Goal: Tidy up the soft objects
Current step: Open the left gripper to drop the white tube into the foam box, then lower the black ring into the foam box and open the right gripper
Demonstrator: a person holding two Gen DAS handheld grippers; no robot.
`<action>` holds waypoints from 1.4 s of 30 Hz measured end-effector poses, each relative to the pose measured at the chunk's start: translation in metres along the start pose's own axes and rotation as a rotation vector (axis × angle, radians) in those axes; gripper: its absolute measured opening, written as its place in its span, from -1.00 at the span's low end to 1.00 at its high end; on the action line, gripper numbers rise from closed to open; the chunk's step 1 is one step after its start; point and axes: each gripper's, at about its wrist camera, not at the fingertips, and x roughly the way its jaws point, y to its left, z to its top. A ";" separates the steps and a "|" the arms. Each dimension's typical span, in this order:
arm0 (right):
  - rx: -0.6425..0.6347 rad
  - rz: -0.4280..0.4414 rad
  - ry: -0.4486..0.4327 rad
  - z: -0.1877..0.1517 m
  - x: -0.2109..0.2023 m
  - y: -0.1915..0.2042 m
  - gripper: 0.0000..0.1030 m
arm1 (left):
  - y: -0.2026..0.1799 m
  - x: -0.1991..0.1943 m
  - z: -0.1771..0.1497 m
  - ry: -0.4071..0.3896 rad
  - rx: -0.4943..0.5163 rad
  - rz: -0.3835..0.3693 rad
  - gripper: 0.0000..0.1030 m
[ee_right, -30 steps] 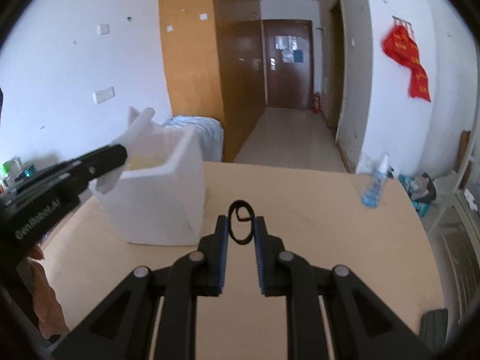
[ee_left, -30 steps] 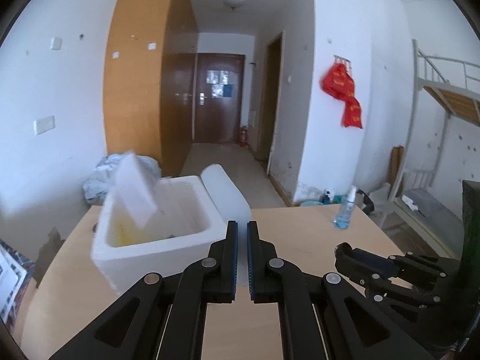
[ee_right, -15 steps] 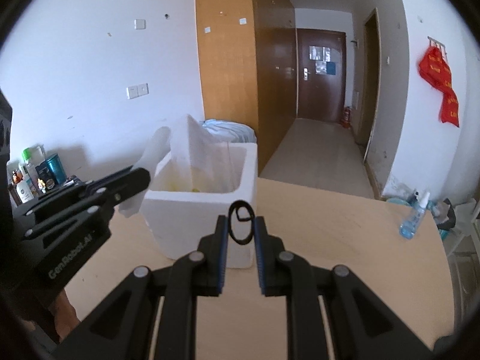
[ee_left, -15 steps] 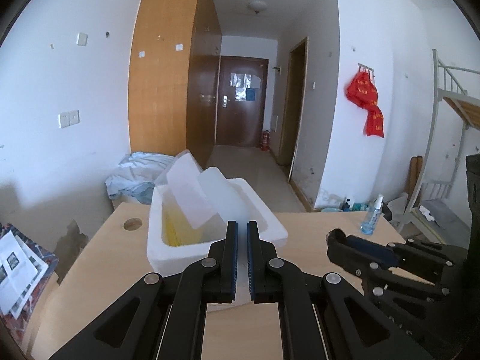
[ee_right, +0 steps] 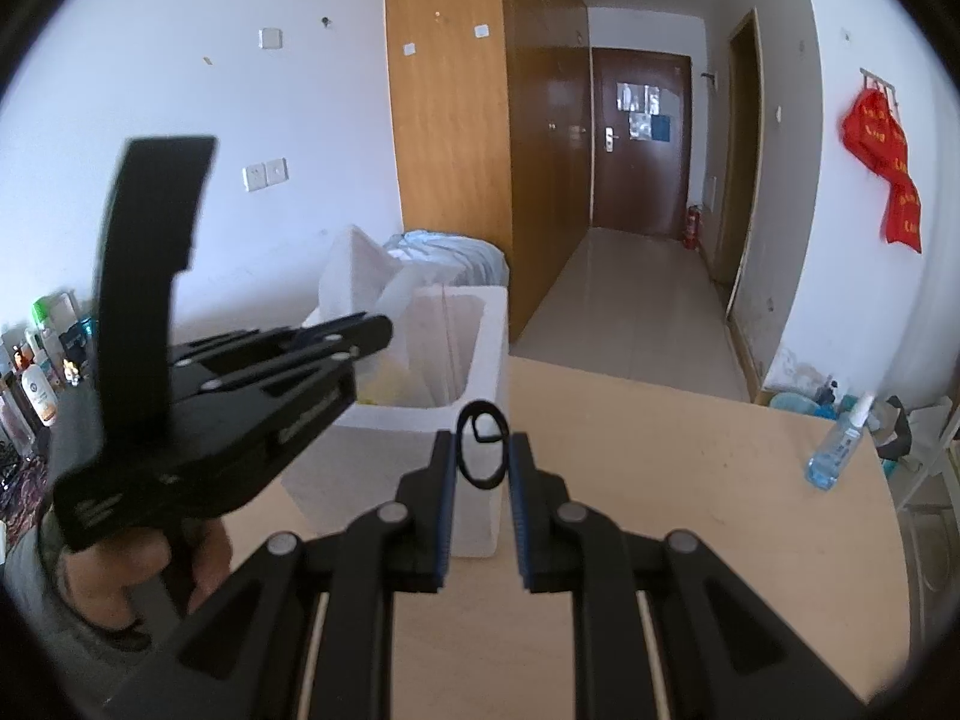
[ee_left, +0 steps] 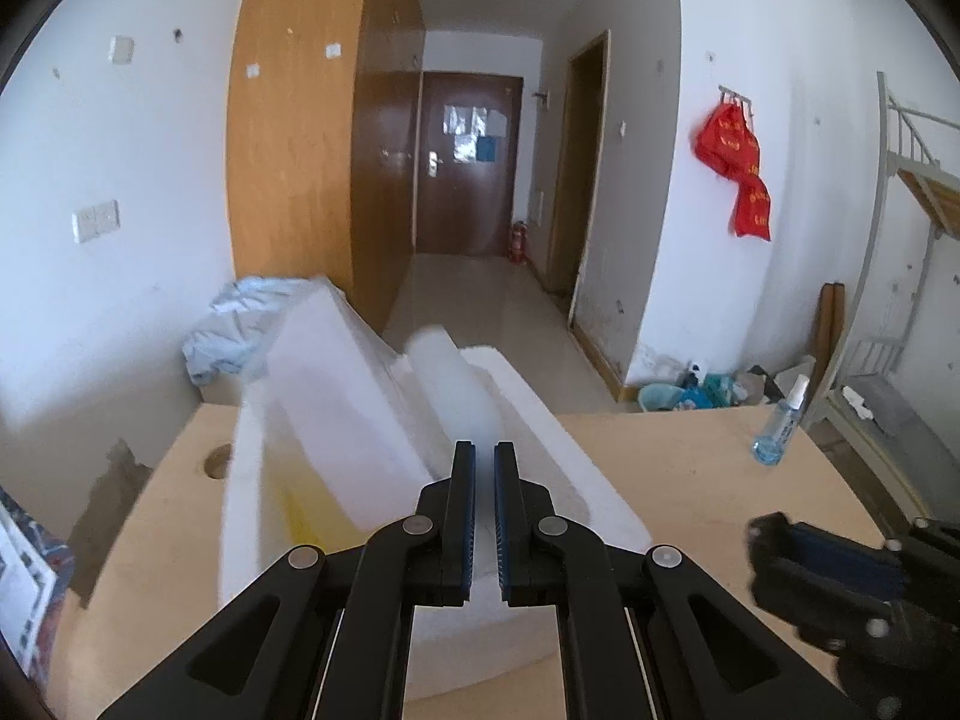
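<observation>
Foam box (ee_left: 576, 498): a white foam box stands on the counter (ee_left: 678, 456), left of the middle, right under the left gripper; in the right wrist view it is at (ee_right: 480, 354), just beyond the right gripper's tips.
Soft pieces: a flat white foam slab (ee_left: 342, 396) leans tilted in the box, its top above the rim; a white foam roll (ee_left: 456, 396) lies beside it on the right, also sticking out. Something yellow (ee_left: 300, 516) shows low inside; I cannot tell what it is.
Left gripper (ee_left: 485, 480): fingers pressed nearly together with only a thin gap, nothing visible between them, pointed at the near end of the roll.
Right gripper (ee_right: 483, 480): pinching a thin black loop (ee_right: 482, 450), probably a hair tie, which stands up between the pads.
Handling: the foam is likely very light and squashy, springy enough to pop back up, and it dents or crumbles under a hard squeeze; best taken at a free top edge of the slab or the roll's near end, with gentle pressure. The box itself is light and may slide if pushed. The loop is limp and stretchy, easy to drop; a grip across its band suits it.
Change: the left gripper has moved in closer over the box, which now fills the lower view; the slab and roll look larger and nearer. The right gripper keeps the same hold on the loop, and the left tool now crosses much more of its view.
Other: a blue spray bottle (ee_left: 780, 420) stands at the counter's far right.
</observation>
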 end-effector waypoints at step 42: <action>-0.093 0.099 0.033 0.048 0.067 0.070 -0.61 | 0.084 -0.126 -0.032 -0.284 -0.128 0.178 0.82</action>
